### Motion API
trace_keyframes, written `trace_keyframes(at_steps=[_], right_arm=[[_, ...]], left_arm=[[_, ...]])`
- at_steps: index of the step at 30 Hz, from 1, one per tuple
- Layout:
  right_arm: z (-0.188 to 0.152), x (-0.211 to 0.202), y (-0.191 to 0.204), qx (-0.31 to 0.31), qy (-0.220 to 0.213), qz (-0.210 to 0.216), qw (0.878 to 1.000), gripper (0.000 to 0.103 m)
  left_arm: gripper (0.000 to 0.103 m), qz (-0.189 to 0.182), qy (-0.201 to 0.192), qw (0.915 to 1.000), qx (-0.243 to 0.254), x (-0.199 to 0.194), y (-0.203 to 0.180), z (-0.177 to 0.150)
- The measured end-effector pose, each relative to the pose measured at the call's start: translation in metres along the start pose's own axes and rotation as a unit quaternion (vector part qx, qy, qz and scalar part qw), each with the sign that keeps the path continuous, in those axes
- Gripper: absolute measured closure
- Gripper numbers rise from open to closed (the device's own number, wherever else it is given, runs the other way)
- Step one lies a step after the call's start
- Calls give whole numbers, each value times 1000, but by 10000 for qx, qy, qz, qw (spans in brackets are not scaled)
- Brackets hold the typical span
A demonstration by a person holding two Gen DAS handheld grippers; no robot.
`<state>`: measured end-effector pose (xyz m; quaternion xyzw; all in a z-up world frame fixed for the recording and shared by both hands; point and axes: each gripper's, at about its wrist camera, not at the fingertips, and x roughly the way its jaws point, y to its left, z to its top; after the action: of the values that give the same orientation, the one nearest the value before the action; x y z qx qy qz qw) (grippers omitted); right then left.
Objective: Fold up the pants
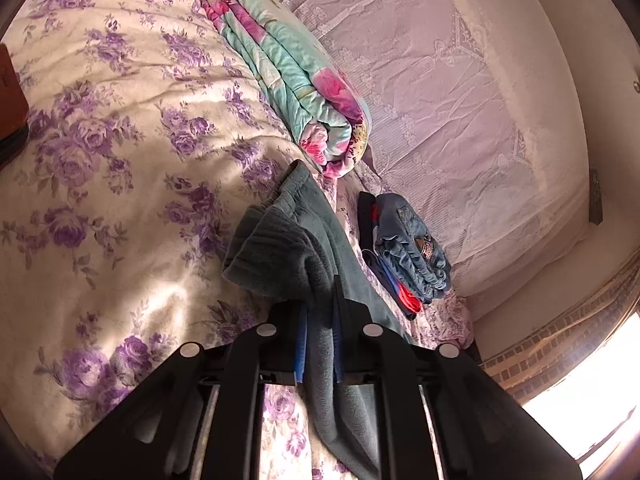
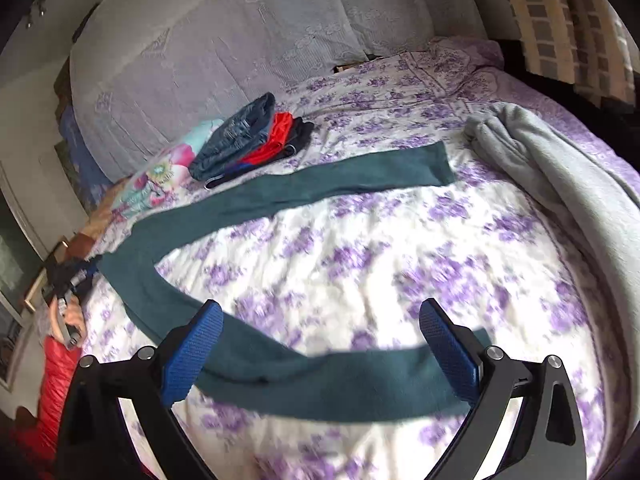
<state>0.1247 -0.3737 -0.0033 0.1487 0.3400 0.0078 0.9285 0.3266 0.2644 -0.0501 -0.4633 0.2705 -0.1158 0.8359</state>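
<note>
Flanking teal pants point(image 2: 280, 196): folded clothes pile point(image 2: 248, 140), grey blanket point(image 2: 568, 184)

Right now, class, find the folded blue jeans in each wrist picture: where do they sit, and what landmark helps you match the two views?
Left wrist view: folded blue jeans lie right of centre, on a stack of clothes, beyond the teal pants.
Right wrist view: the jeans lie upper left of centre, behind the pants.
Shared landmark: the floral quilt roll, beside the stack in both.
</note>
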Motion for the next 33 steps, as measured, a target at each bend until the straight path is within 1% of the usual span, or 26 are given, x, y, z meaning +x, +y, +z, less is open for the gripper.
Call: trace_keyframes(at_steps=[1,2,4,5,7,9,10,12,13,14,15,16,18,19,20,22,23,24,25,26,27,28,29,30,33], right_arm=[[-6,-7,-10,211,16,-104,9997,4],[-11,-15,-20,509,35,-121,9986,4],[-20,-23,-41,1021,108,53,9947,5],[-25,-24,-48,1177,170,165,9928,5],[-35,-20,-53,1411,337,450,9884,8],[-42,-5,-62,1777,533,714,9801,9],[-44,2,-67,1982,552,750,9757,9],[-40,10,-69,2124,416,824,9728,10],[-34,14,-68,2117,385,876,9726,19],[-29,21,-67,2132,404,937,9717,33],[-24,30,-67,2172,496,980,9699,76],[-19,39,-67,2194,554,1005,9689,95],[5,44,-65,1997,357,891,9751,95],[22,41,-64,1878,157,880,9781,95],[42,36,-66,1863,-94,921,9781,95],[76,22,-74,2005,-606,1010,9726,95],[89,16,-81,2080,-823,968,9698,95],[99,13,-88,2146,-932,872,9683,91],[105,14,-96,2193,-891,710,9690,69],[106,18,-104,2277,-662,538,9700,40],[98,21,-113,2446,-543,425,9672,5],[86,20,-120,2567,-512,407,9643,6],[73,21,-124,2569,-408,404,9647,6],[61,20,-126,2537,-344,440,9657,6],[30,20,-134,2638,-297,409,9632,6]], left_arm=[[94,-60,9,9999,-102,-1,4,1],[94,-117,36,9997,-191,0,7,1],[94,-186,112,9991,-362,3,13,1],[94,-200,143,9988,-423,4,15,0],[94,-192,150,9986,-473,5,17,0],[94,-164,164,9986,-470,6,17,-1],[94,-140,203,9986,-466,7,17,-1],[94,-34,258,9986,-452,10,18,-3],[94,7,278,9987,-428,11,18,-3],[94,60,299,9988,-385,12,17,-3],[93,129,308,9989,-339,13,15,-4],[93,198,301,9989,-292,14,14,-4],[93,307,296,9989,-186,16,11,-3],[93,356,299,9988,-133,17,10,-3],[93,402,302,9987,-79,18,8,-3],[93,459,310,9985,12,18,6,-3],[93,461,332,9984,42,19,6,-4],[93,442,370,9983,65,19,5,-4],[92,404,424,9982,84,21,5,-5],[88,440,443,9980,112,22,4,-6],[84,494,438,9977,131,22,3,-6],[81,476,456,9977,131,22,3,-6],[75,428,482,9979,115,21,3,-7],[72,395,496,9979,101,21,3,-8],[70,370,579,9976,96,15,3,-12]])
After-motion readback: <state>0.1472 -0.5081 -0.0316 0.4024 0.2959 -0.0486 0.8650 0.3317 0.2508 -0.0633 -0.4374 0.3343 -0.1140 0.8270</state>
